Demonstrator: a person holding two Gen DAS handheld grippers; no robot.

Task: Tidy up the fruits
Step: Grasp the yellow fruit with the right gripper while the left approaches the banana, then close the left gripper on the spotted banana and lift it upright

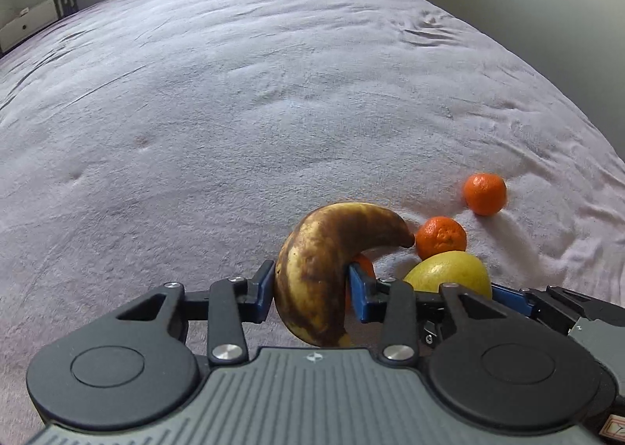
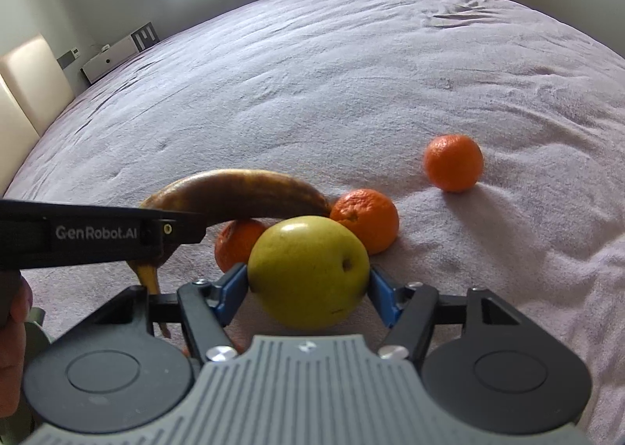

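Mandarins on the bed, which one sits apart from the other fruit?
The far right mandarin, alone on the blanket; the other two touch the banana.

A pale lilac, fleecy cloth bed cover [image 1: 273,93] looks matt and softly napped, with fine creases. The brown-mottled yellow banana [image 1: 312,269] has dull, leathery skin. The round yellow-green apple [image 2: 308,269] is smooth with a faint sheen. The orange mandarins [image 2: 453,162] show dimpled, matt peel. Each matt black plastic gripper [image 2: 308,291] has blue pads [image 2: 230,289], perhaps rubber, shiny metal pins and ribbed grey casing.
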